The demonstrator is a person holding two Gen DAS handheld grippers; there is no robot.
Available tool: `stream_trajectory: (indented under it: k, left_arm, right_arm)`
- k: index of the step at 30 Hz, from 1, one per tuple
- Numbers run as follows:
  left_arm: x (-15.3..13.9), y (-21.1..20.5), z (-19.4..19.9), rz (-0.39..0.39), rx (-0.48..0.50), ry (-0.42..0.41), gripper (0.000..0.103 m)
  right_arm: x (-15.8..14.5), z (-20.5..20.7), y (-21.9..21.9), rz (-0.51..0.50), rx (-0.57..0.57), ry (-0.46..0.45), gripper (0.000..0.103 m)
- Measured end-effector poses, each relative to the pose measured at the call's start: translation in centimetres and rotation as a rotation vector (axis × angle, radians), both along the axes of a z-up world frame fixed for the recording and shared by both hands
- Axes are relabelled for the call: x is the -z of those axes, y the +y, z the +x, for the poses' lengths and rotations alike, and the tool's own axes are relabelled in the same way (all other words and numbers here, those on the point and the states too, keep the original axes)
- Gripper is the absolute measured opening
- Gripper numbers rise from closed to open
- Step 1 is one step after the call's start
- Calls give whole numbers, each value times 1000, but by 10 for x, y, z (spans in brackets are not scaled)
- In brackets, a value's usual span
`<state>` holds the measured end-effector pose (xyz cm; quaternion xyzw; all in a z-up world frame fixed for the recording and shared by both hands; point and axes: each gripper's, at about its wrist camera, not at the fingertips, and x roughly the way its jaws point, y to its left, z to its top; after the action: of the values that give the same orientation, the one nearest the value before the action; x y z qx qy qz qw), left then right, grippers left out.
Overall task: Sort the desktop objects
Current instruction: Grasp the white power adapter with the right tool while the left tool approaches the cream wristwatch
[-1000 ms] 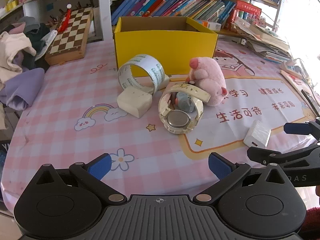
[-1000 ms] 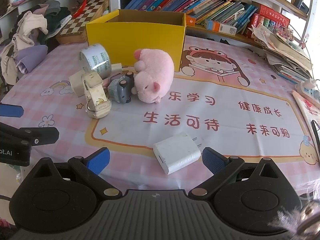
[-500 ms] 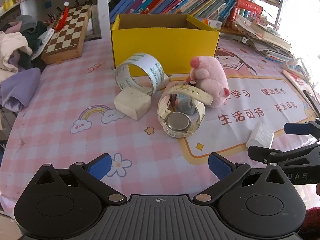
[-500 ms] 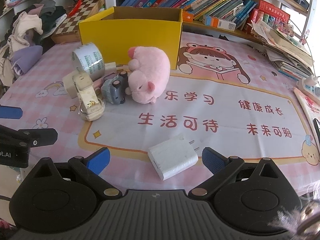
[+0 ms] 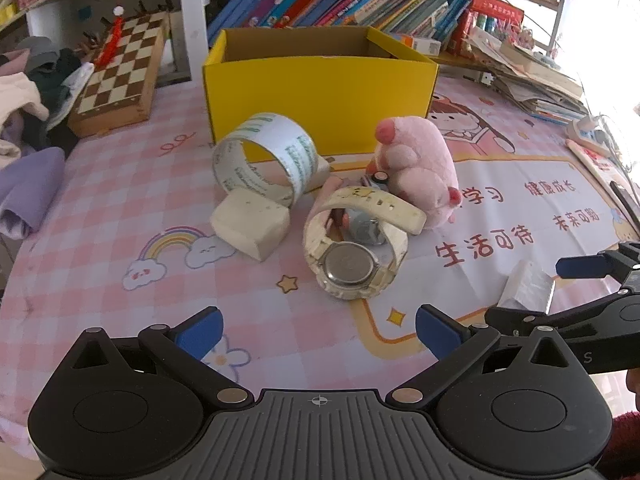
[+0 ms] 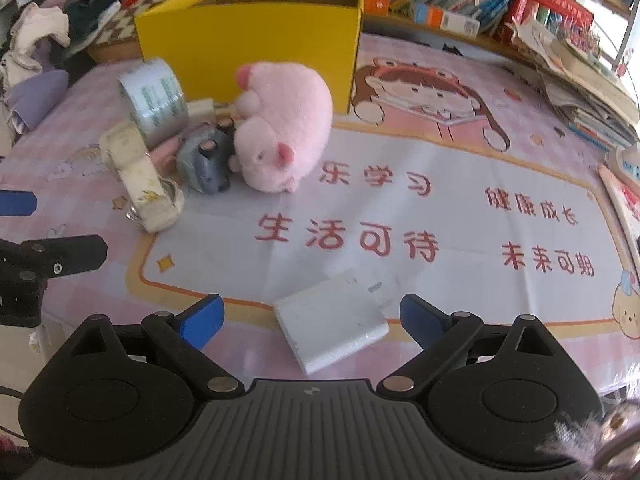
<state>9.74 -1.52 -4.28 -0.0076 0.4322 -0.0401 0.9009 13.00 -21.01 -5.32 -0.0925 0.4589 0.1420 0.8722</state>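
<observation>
Change: my right tongs (image 6: 310,322) have closed in on the charger (image 6: 331,327).
Count: one charger, one watch (image 5: 354,250), one box (image 5: 320,76).
Tongs: both mine, left (image 5: 318,332) too, gape wide, empty.

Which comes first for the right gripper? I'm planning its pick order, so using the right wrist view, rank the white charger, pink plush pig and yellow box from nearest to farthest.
From the right gripper:
1. White charger, right between the open fingers, slightly right of centre.
2. Pink plush pig, farther ahead on the mat, slightly left.
3. Yellow box, behind the pig at the back of the table.
</observation>
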Motion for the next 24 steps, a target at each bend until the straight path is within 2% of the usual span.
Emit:
stream_trajectory:
  k: [5, 8, 9, 24]
  left_arm:
    - [4, -10, 10, 6, 24, 0, 103]
    - [7, -16, 15, 17, 32, 0, 103]
    - [7, -18, 17, 19, 35, 0, 103]
    - [10, -33, 34, 36, 61, -10, 102]
  right_arm:
    - [6, 5, -7, 0, -6, 34, 84]
    - [8, 7, -10, 7, -13, 53, 67]
    - [9, 8, -11, 9, -15, 60, 59]
    - [2, 21, -20, 50, -51, 38, 56]
